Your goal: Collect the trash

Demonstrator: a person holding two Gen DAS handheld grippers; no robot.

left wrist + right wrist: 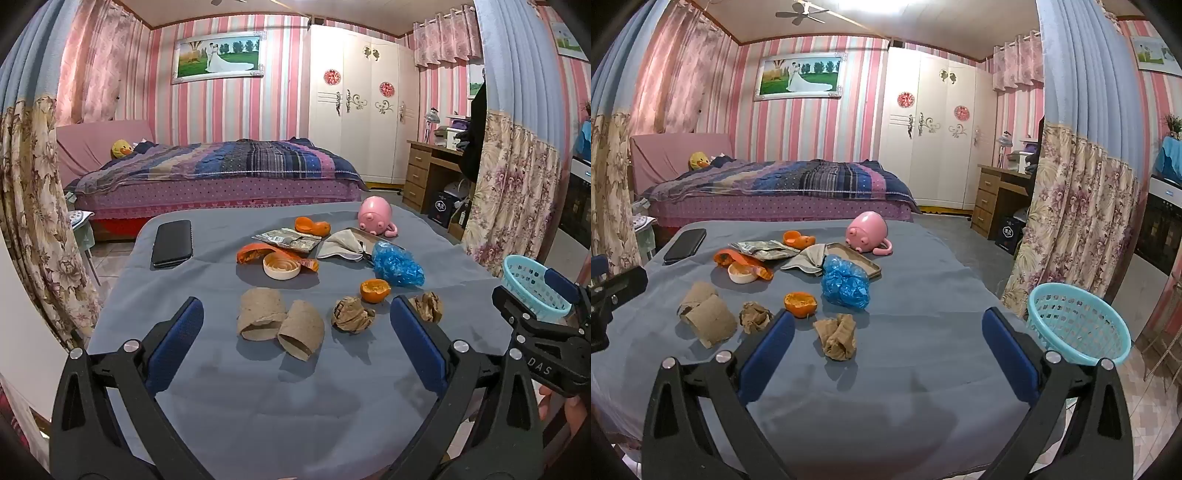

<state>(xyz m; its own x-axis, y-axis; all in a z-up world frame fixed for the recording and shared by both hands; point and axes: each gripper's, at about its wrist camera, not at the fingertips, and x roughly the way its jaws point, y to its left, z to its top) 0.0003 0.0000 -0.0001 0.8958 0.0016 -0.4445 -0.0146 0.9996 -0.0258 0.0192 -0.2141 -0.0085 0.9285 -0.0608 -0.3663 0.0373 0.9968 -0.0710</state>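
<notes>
Trash lies on a grey-clothed table (258,406): two brown cardboard tubes (280,326), a crumpled brown paper ball (352,314), a second paper wad (836,336), an orange peel half (375,290), a blue plastic bag (397,264), an orange wrapper (255,254), a white lid (280,266), a silver packet (288,238) and more peel (312,225). My left gripper (295,314) is open and empty, just short of the tubes. My right gripper (888,325) is open and empty, near the second wad. A light-blue basket (1078,325) stands at the table's right edge.
A black phone (173,243) lies at the far left of the table. A pink pig toy (375,216), a metal tray (871,264) and a beige cloth (341,243) sit at the back. A bed, a wardrobe, a desk and curtains surround the table.
</notes>
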